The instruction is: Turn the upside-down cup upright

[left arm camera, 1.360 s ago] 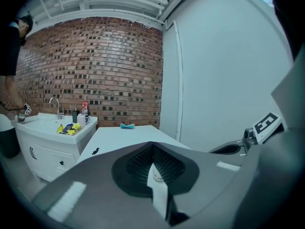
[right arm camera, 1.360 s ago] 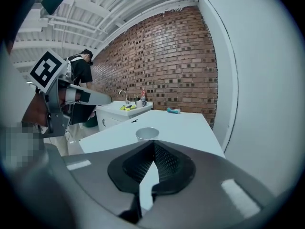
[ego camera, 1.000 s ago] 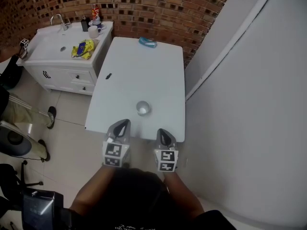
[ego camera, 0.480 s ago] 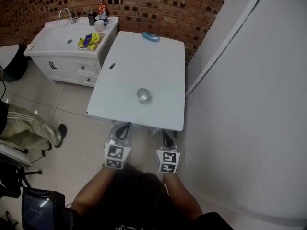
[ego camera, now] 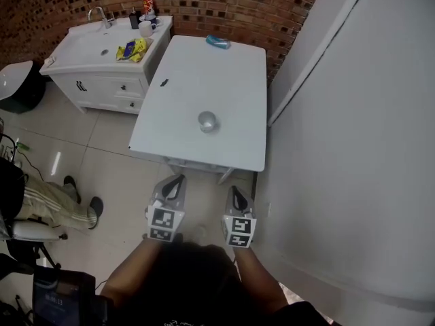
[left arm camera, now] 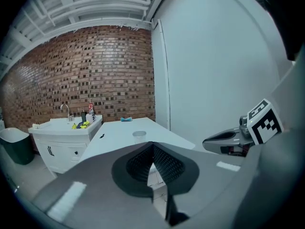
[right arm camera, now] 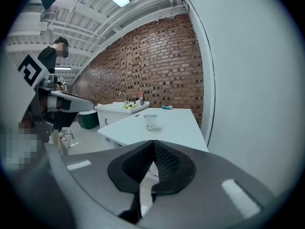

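Retreat: left gripper [ego camera: 175, 183], right gripper [ego camera: 236, 197] now back past table [ego camera: 231, 80] near edge | fingers together, empty | cup [ego camera: 207, 121] upright, likely done

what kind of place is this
Probably an indoor lab or studio set, not a real bathroom: a sink vanity stands against a brick wall beside a plain white table bearing a cup.

White table [ego camera: 238, 148] — cup [ego camera: 207, 121] near middle, blue object [ego camera: 218, 42] at far end, small dark item [ego camera: 164, 83] by left edge.
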`<state>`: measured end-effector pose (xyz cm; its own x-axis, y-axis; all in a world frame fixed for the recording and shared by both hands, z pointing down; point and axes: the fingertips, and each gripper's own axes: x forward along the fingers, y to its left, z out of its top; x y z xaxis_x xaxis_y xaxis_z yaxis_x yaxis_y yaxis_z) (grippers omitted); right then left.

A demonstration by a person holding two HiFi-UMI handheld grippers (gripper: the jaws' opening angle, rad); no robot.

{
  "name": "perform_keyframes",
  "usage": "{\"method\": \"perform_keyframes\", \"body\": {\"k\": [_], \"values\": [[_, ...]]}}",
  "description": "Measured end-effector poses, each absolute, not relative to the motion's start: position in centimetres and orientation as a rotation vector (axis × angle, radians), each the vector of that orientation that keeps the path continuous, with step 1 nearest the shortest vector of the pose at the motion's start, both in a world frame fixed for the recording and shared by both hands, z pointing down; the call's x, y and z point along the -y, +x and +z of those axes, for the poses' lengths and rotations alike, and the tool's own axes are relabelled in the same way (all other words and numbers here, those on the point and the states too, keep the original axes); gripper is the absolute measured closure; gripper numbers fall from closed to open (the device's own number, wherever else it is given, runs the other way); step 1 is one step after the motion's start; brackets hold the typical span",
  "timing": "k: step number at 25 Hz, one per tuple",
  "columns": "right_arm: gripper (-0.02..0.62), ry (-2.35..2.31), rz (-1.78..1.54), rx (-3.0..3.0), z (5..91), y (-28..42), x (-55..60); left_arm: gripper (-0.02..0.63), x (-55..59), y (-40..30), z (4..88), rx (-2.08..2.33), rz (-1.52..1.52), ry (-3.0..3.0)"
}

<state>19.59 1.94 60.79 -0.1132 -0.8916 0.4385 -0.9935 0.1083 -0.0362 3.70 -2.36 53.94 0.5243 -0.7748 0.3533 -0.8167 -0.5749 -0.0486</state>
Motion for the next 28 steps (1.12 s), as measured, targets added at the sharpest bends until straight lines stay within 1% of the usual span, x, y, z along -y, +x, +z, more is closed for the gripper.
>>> {"method": "perform_keyframes", "body": {"k": [12,28], "values": [[0.583,1.870,0.464,2.102,59.9,16.2,-5.5,0.612,-1.9,0.2,55.3,1.329,0.542,2.598],[0.583,1.957,0.410,2.109,57.0,10.4,-10.0,0.612,-7.4,-4.9,54.6,1.304,0.462,2.620]]}}
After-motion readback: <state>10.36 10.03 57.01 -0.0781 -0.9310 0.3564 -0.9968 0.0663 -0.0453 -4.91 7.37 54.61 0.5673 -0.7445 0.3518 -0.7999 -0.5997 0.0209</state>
